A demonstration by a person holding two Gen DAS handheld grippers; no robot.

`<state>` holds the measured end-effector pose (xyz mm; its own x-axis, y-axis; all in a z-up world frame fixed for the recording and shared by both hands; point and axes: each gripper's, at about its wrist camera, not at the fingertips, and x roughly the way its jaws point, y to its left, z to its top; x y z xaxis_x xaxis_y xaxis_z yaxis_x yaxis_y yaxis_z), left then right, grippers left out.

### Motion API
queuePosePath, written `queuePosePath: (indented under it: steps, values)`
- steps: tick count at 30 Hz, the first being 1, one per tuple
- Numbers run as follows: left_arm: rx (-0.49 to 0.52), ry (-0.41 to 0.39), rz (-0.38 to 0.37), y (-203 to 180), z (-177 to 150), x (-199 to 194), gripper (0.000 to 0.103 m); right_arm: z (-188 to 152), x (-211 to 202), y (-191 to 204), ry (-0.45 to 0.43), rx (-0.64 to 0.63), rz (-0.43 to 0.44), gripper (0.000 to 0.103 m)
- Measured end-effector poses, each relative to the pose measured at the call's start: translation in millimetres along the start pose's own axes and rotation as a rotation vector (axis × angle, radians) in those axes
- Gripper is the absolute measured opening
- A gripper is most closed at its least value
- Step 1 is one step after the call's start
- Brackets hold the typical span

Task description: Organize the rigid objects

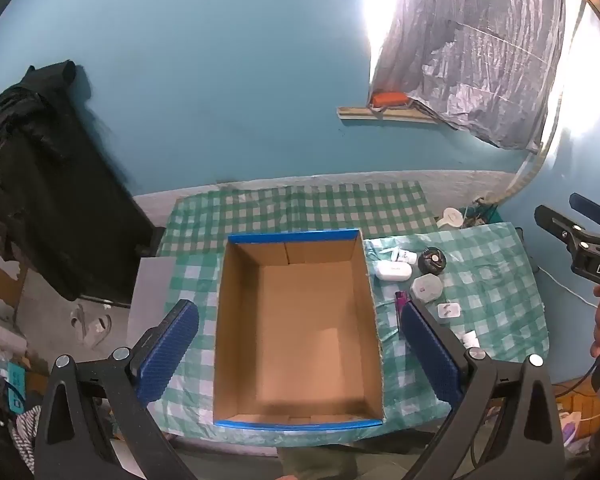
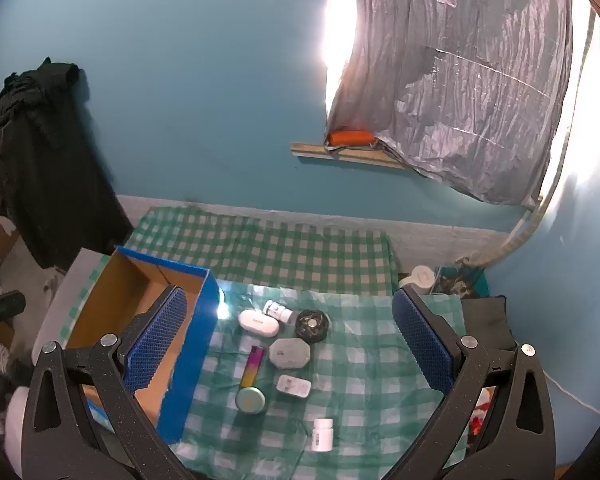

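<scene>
An empty cardboard box (image 1: 296,332) with blue rim sits on the green checked cloth; it also shows in the right wrist view (image 2: 140,312). Right of it lie small objects: a white oval case (image 2: 259,322), a white bottle lying down (image 2: 278,312), a black round tin (image 2: 311,325), a grey hexagonal box (image 2: 290,353), a purple-yellow lighter (image 2: 252,366), a round teal tin (image 2: 251,400), a white plug adapter (image 2: 293,385) and a small white pill bottle (image 2: 322,434). My left gripper (image 1: 300,352) is open above the box. My right gripper (image 2: 288,348) is open above the objects.
The table (image 1: 300,200) stands against a blue wall. Black clothing (image 1: 40,180) hangs at the left. A white cup (image 2: 420,278) and clutter sit at the table's far right corner. A grey tarp (image 2: 460,100) hangs over the window.
</scene>
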<state>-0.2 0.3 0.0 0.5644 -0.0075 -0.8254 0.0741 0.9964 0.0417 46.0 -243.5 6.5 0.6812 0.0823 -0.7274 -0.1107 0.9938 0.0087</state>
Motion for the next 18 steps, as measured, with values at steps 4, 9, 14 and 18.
queuePosePath:
  steps: [4, 9, 14, 18]
  values:
    - [0.007, -0.004, 0.012, -5, -3, -3, 0.102, 0, 0, 0, 0.006, 0.000, -0.002, 0.101]
    - [0.013, -0.014, 0.014, -23, -12, -14, 0.102, 0, -1, -1, 0.004, 0.002, -0.003, 0.101]
    - [-0.001, 0.007, -0.033, -3, -3, -3, 0.102, 1, 0, -2, 0.009, 0.004, -0.001, 0.101]
    - [-0.006, 0.012, -0.051, -3, -1, -5, 0.102, -1, 0, -2, 0.009, 0.005, -0.001, 0.101]
